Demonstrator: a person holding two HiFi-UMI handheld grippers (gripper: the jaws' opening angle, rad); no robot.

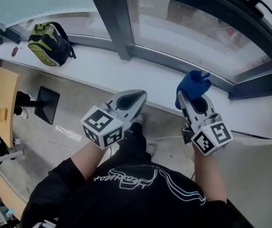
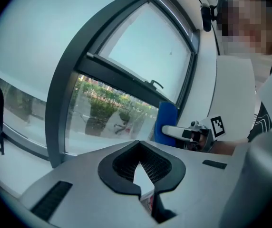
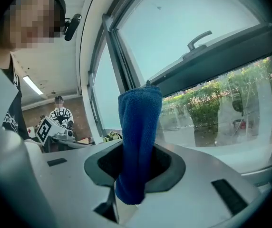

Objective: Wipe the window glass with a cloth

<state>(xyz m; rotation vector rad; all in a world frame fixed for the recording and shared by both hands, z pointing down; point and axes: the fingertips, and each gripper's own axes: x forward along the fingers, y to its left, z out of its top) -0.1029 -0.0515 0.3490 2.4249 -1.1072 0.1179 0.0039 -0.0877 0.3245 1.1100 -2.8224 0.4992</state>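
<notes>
two grippers up in front of the window, and only one carries anything. the right gripper (image 1: pixel 189 98) is clamped on the cloth (image 1: pixel 192 83), a blue terry piece, thick and nubby, pinched low so that a folded column stands up out of the jaws and flops a little at the top. the left gripper (image 1: pixel 137 98) is beside it with its jaws drawn together and nothing between them.

the cloth is over the sill (image 1: pixel 126 75), near the lower pane but apart from it as far as the head view shows. so my call is that this is the approach: cloth in hand, wiping not yet begun.

the glass (image 3: pixel 221 103) is smooth and clear, with shrubs showing through it, and it is set in a dark, matte frame (image 1: pixel 110 18) with a lever handle (image 3: pixel 199 38) on the upper sash. the sill is flat, white and deep.

next move, i'd say, calls for a reach across the sill, the soft face of the cloth pressed flat on the pane, then even strokes. the loose top may fold over under pressure, so a firm pinch matters.
</notes>
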